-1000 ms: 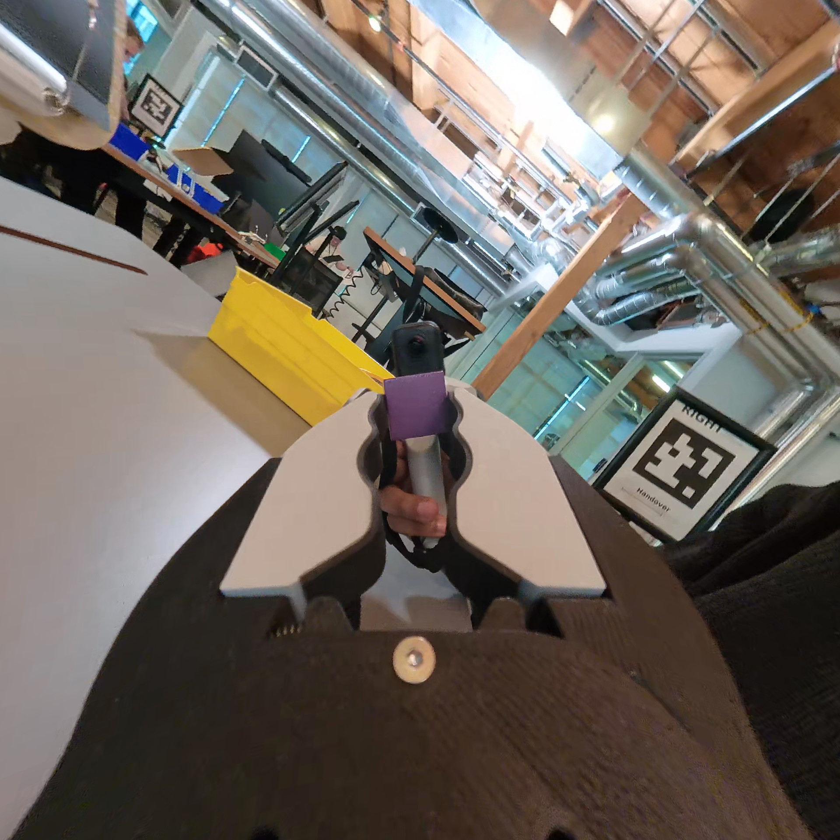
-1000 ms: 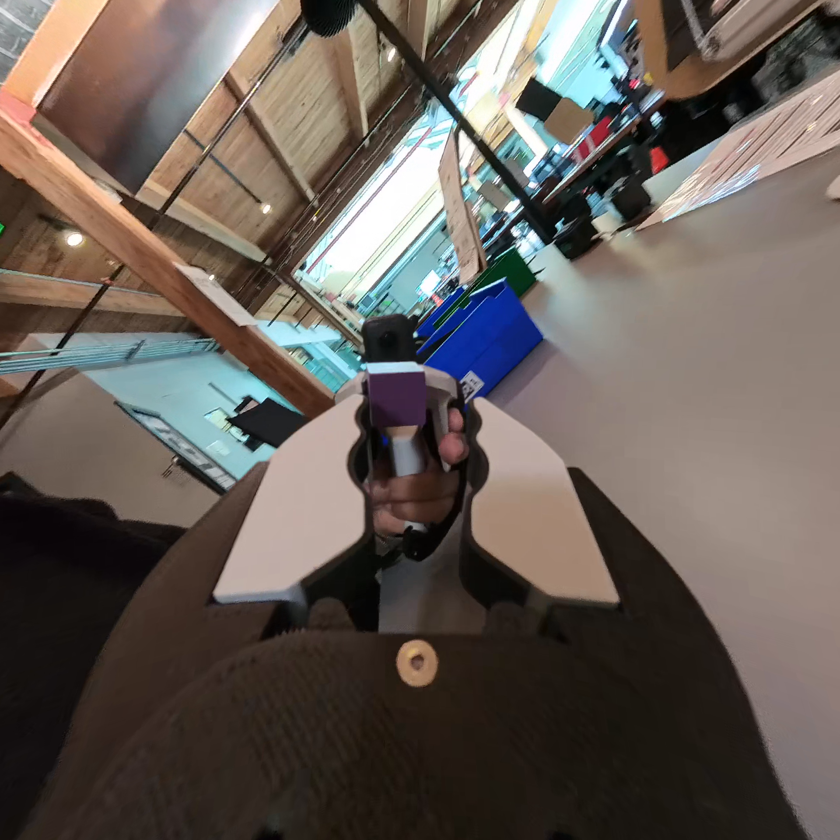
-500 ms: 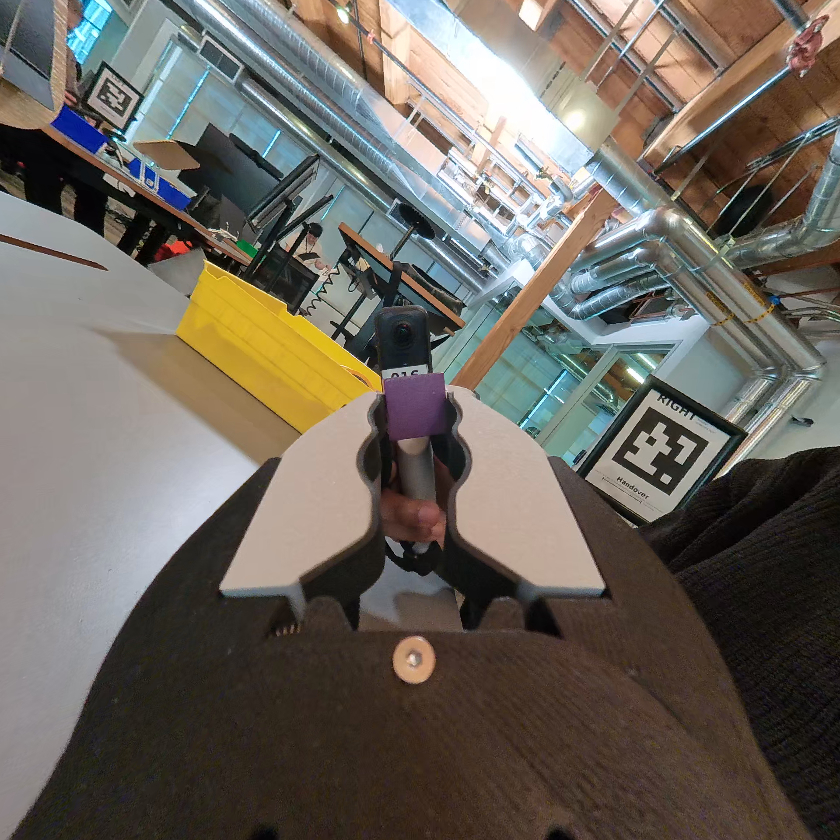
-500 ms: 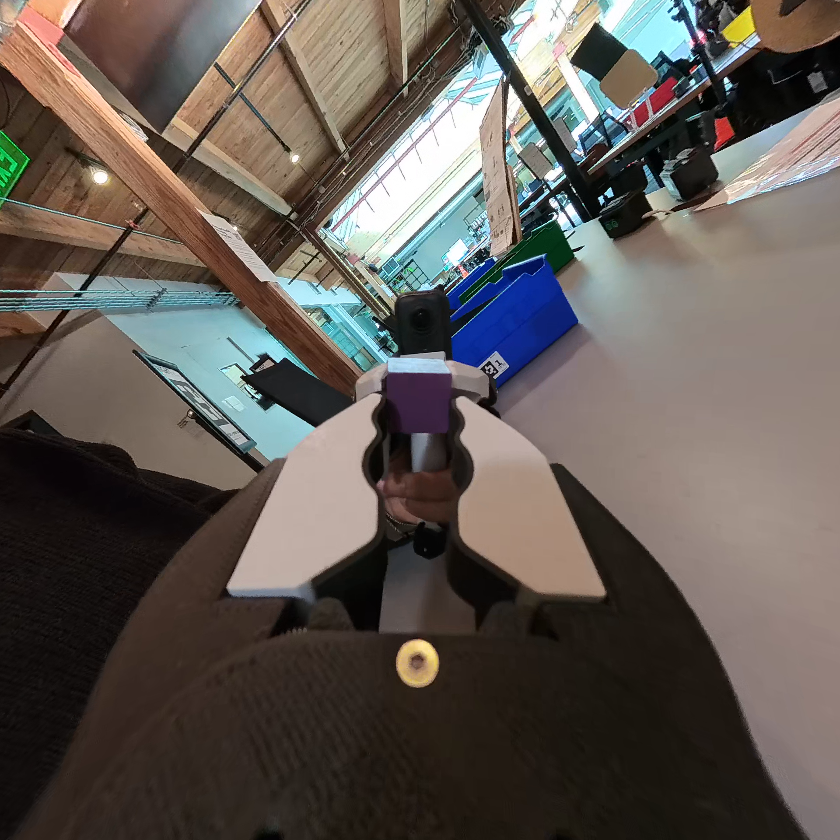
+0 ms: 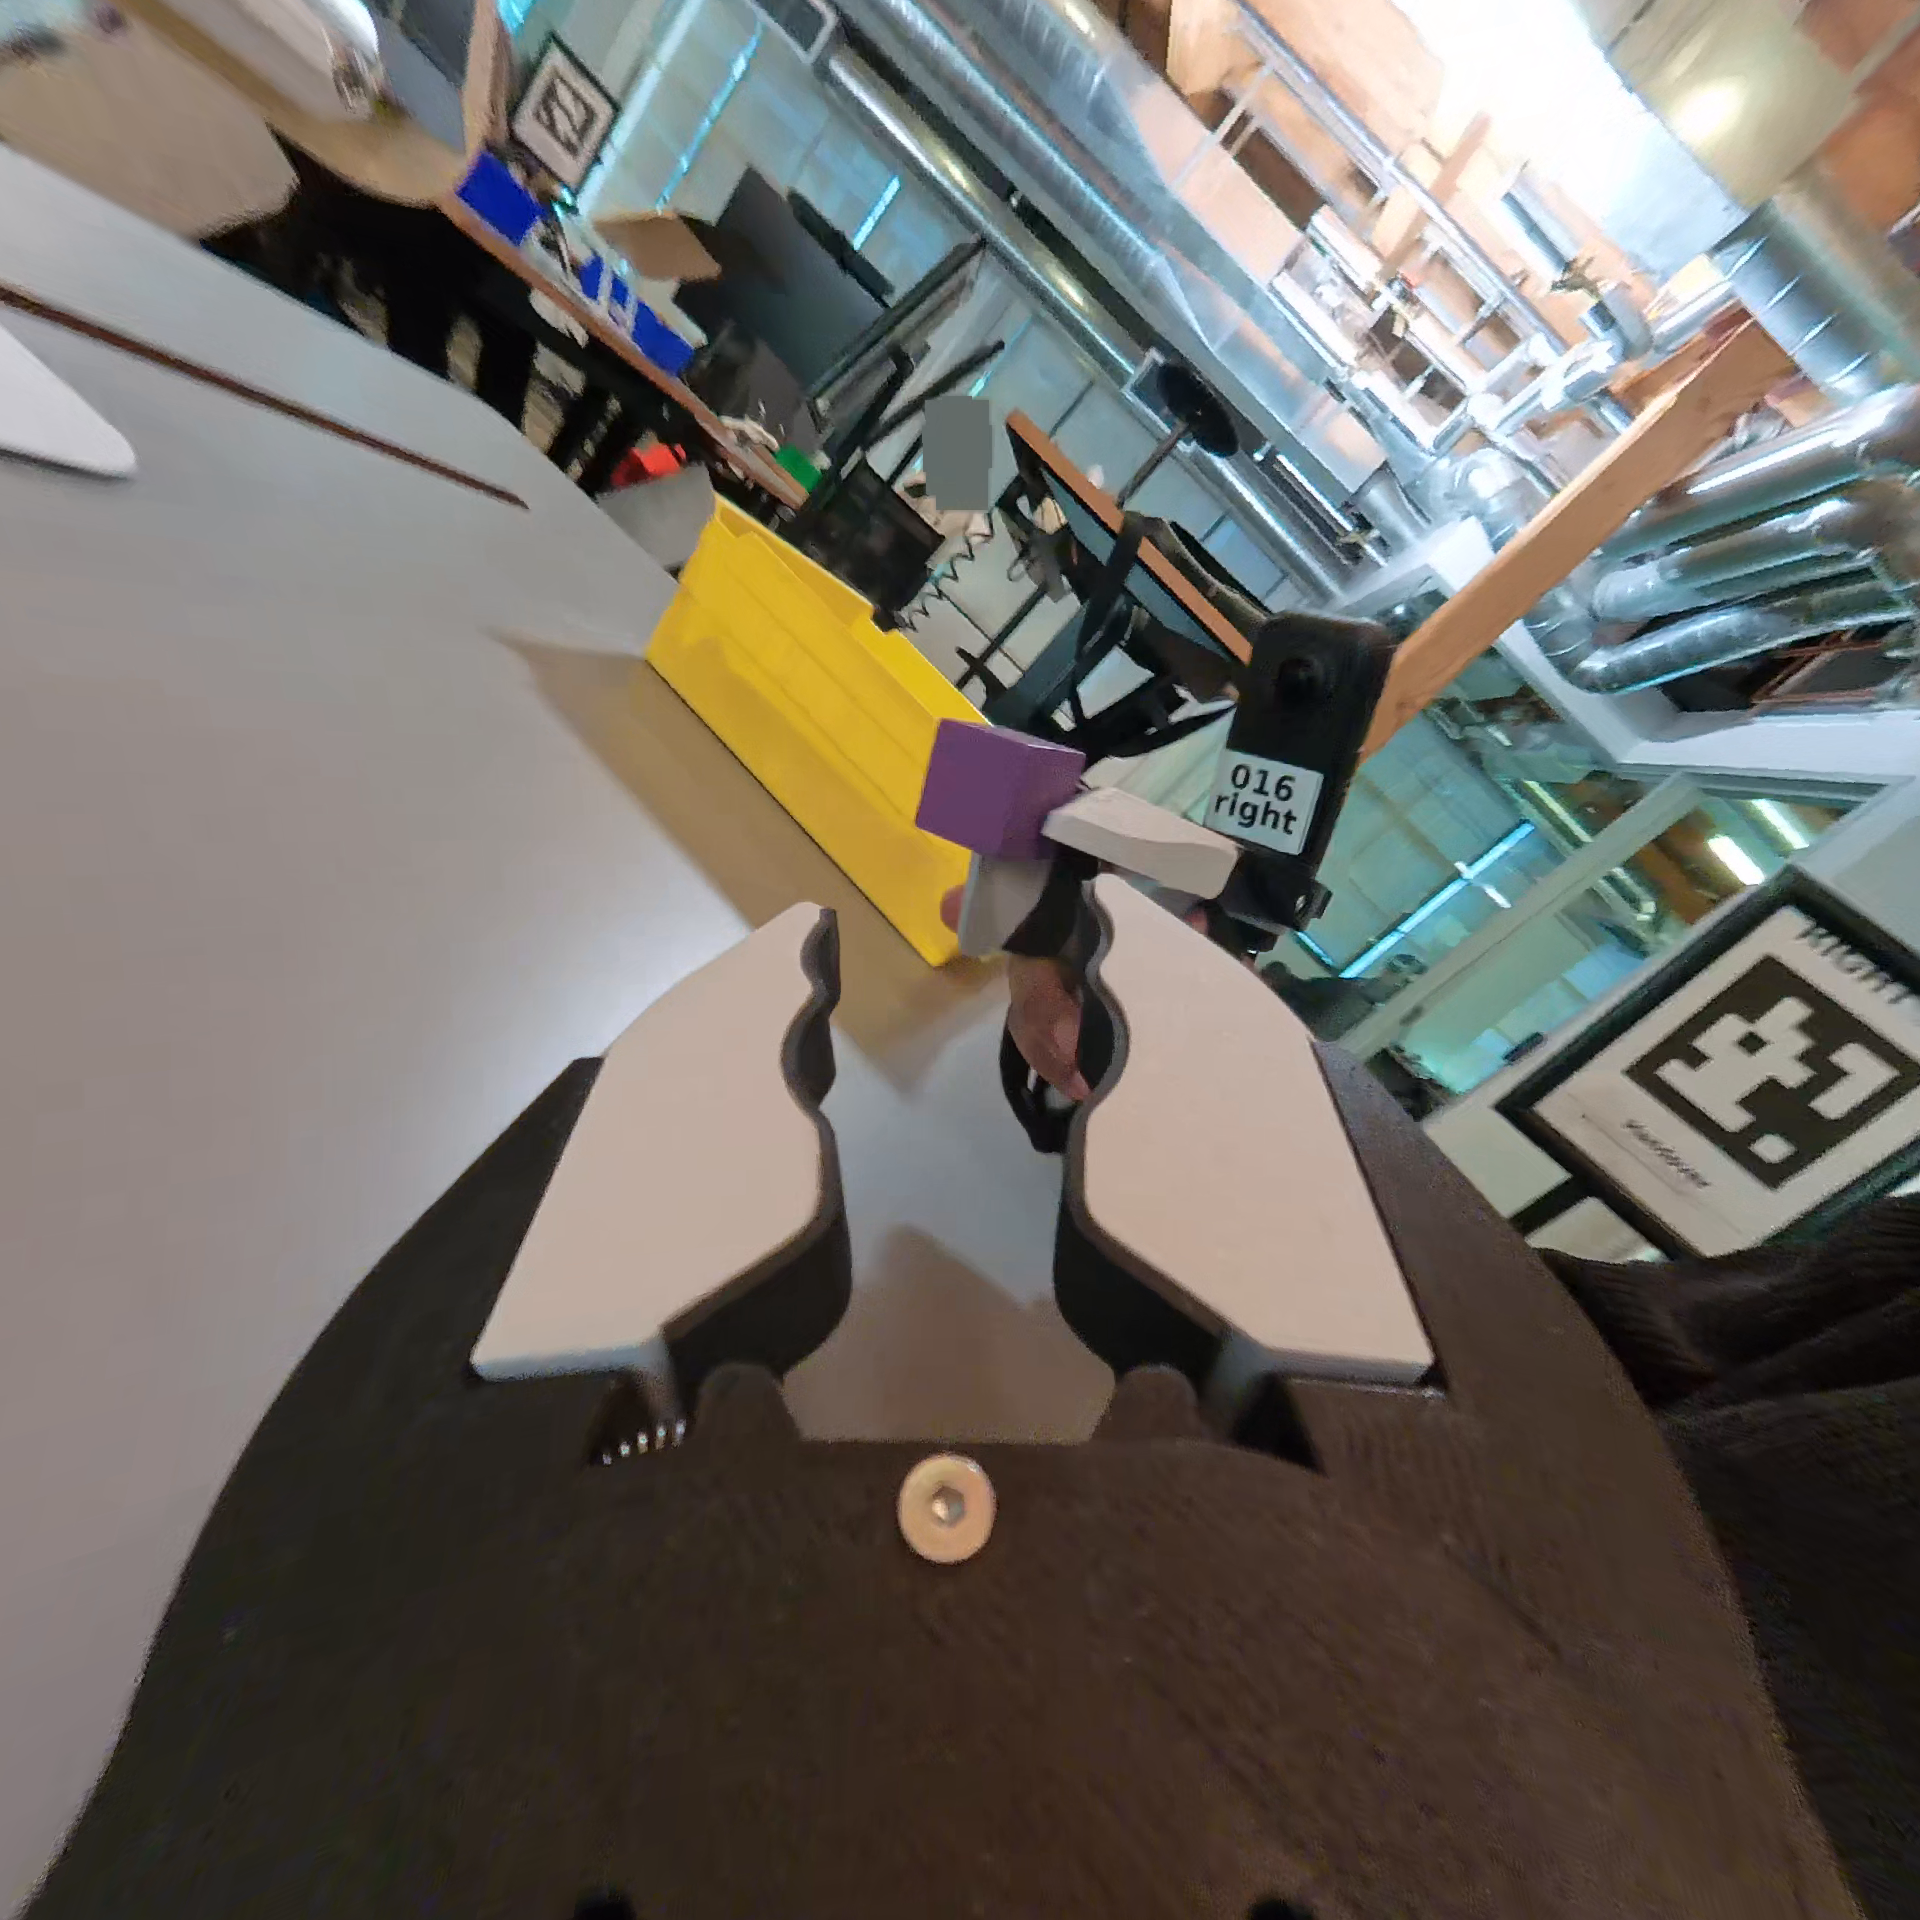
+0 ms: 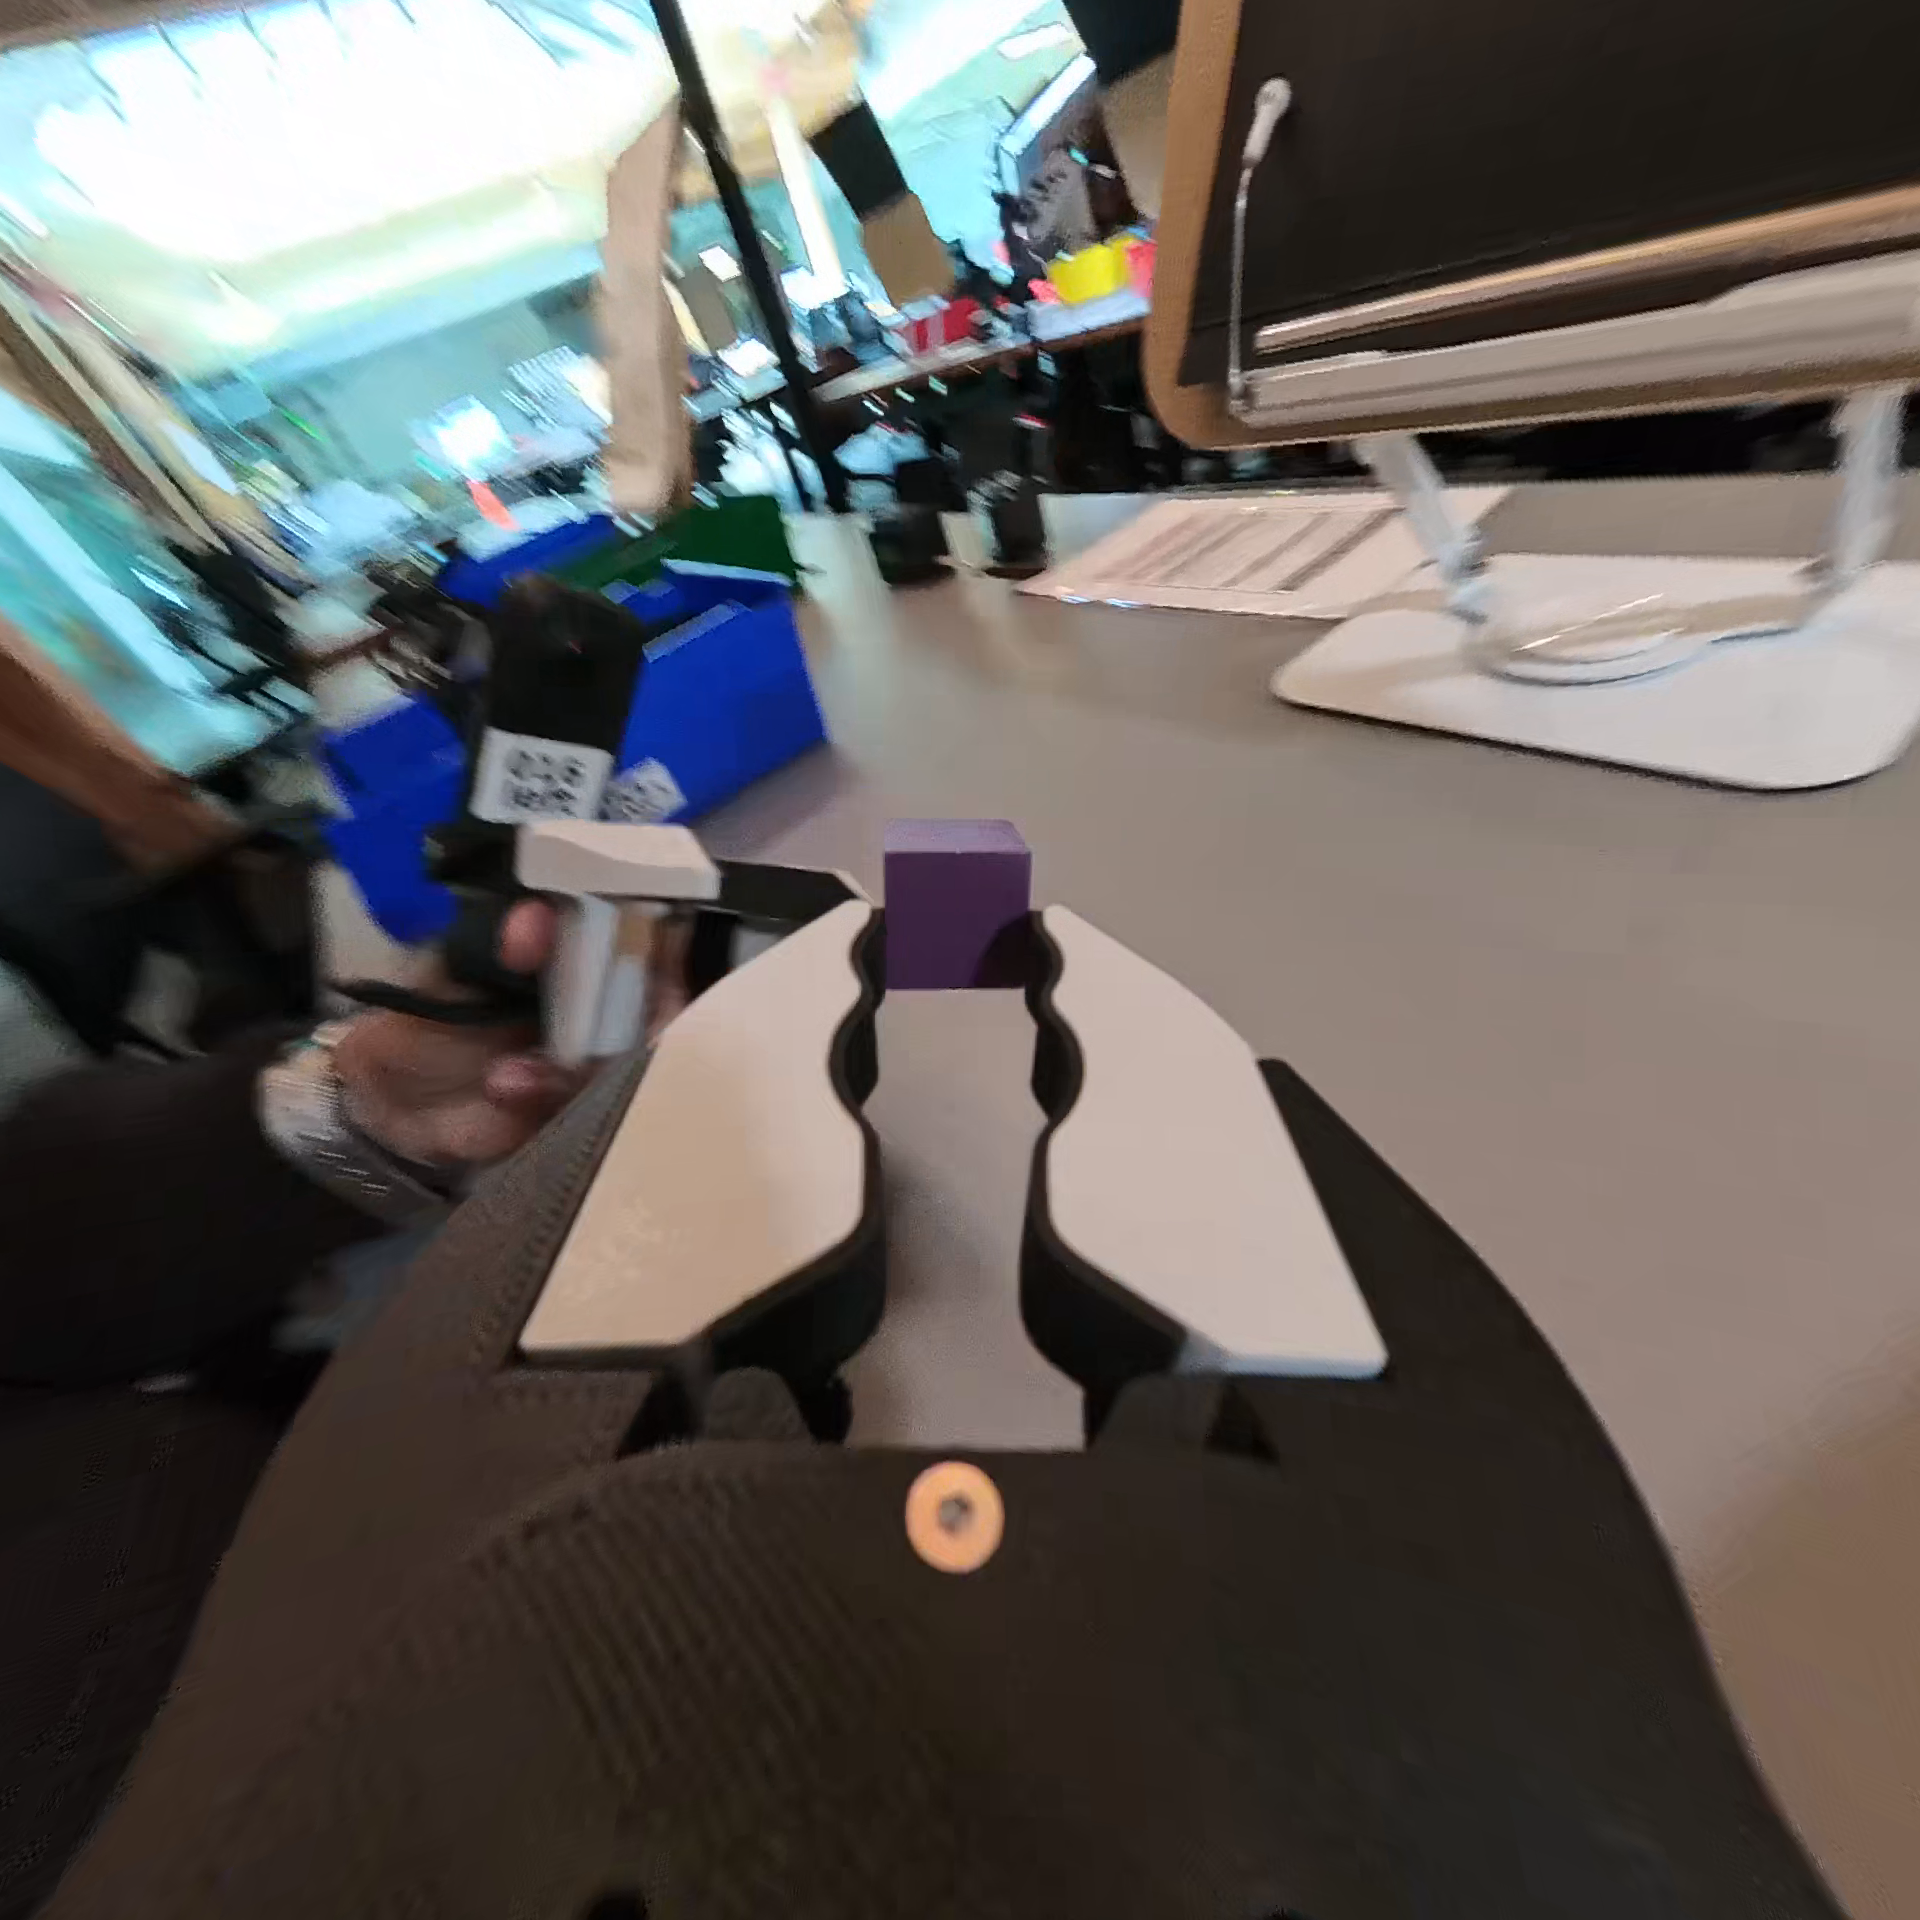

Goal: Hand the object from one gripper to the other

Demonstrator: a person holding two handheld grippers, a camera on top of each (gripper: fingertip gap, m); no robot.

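The purple cube sits between the tips of my right gripper, which is shut on it above the grey table. My left gripper is open and empty. In the left wrist view the cube shows just beyond my left fingertips, held by the right gripper, with a clear gap between it and my left jaws. In the right wrist view the left gripper's fingers are off to the left of the cube, in a person's hand.
A yellow bin stands on the table behind the cube. A blue bin is at the far left. A monitor's white stand base and a paper sheet lie to the right. A framed marker board stands at right. Left tips to right tips: about 5 cm.
Both grippers were closed around the cube. The left gripper has opened and let go, and the two have drawn apart. The right one keeps the cube. Both views have swung toward the table.
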